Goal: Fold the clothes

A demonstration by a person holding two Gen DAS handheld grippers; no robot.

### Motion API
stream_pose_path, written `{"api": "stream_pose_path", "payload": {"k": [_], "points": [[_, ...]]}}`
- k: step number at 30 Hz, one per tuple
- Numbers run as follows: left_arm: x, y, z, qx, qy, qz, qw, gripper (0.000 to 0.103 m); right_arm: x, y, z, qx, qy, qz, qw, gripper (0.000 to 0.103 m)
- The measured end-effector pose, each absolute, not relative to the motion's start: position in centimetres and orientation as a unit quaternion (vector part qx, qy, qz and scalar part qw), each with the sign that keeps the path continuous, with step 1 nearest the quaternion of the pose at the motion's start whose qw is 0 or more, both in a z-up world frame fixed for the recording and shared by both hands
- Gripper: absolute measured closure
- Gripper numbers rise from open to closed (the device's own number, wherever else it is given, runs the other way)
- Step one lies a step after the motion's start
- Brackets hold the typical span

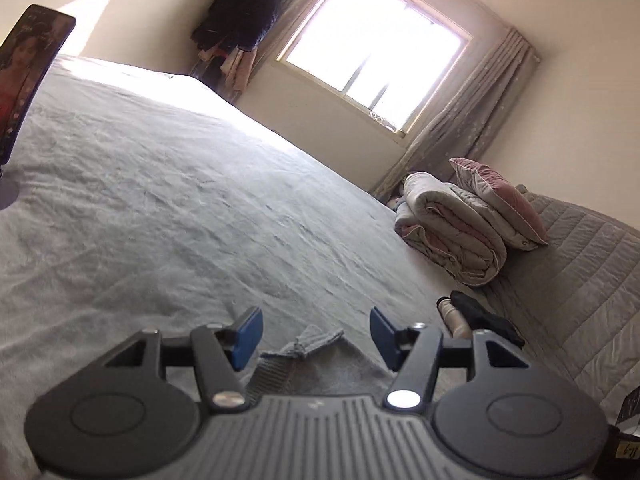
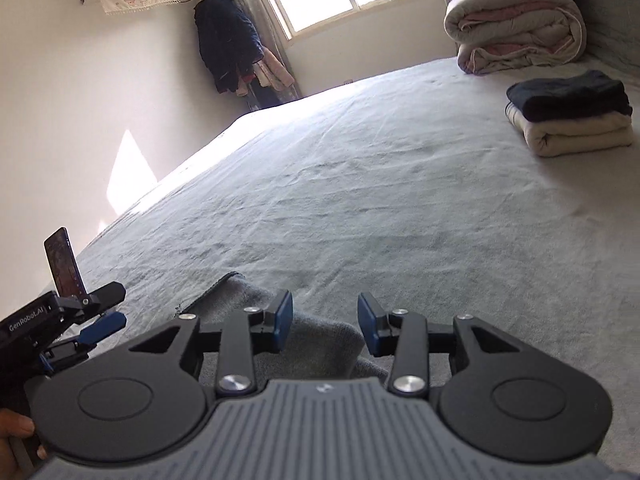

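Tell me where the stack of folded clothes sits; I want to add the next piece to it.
In the right wrist view the stack of folded clothes lies at the far right of the bed, just in front of the rolled quilt.

Grey garment [image 1: 320, 364] mostly hidden behind the left gripper [image 1: 316, 334], only a rumpled corner showing; kind of clothing impossible to tell. Phone [image 1: 28, 80] left of the garment cut by the picture's edge, screen blurred. Beyond the garment, window [image 1: 376, 46] blown out white, nothing readable through it. In the right wrist view, hand [image 2: 16, 436] cut off at the lower left corner.
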State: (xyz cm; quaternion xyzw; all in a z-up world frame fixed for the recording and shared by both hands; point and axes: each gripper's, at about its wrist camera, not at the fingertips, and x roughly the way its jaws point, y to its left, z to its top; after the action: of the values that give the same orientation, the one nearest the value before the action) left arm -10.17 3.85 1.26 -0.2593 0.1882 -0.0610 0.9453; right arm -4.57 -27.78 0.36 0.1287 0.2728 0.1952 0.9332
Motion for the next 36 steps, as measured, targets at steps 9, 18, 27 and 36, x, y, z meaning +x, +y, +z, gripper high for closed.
{"api": "stream_pose_path", "payload": {"k": [9, 18, 27, 36], "points": [[-4.5, -0.9, -0.3, -0.112, 0.232, -0.199, 0.946, 0.071, -5.0, -23.6, -0.9, 0.002, 0.231, 0.220, 0.948, 0.078], [0.0, -0.8, -5.1, -0.072, 0.283, -0.195, 0.936, 0.085, -2.9, -24.7, -4.7, -0.019, 0.299, 0.161, 0.940, 0.088], [0.4, 0.5, -3.0, -0.071, 0.297, -0.191, 0.933, 0.086, -2.5, -28.7, -3.2, 0.085, 0.323, 0.164, 0.928, 0.083], [-0.3, 3.3, -1.6, -0.107, 0.297, -0.152, 0.937, 0.061, -3.7, -30.0, -1.8, 0.152, 0.343, 0.181, 0.909, 0.064]]}}
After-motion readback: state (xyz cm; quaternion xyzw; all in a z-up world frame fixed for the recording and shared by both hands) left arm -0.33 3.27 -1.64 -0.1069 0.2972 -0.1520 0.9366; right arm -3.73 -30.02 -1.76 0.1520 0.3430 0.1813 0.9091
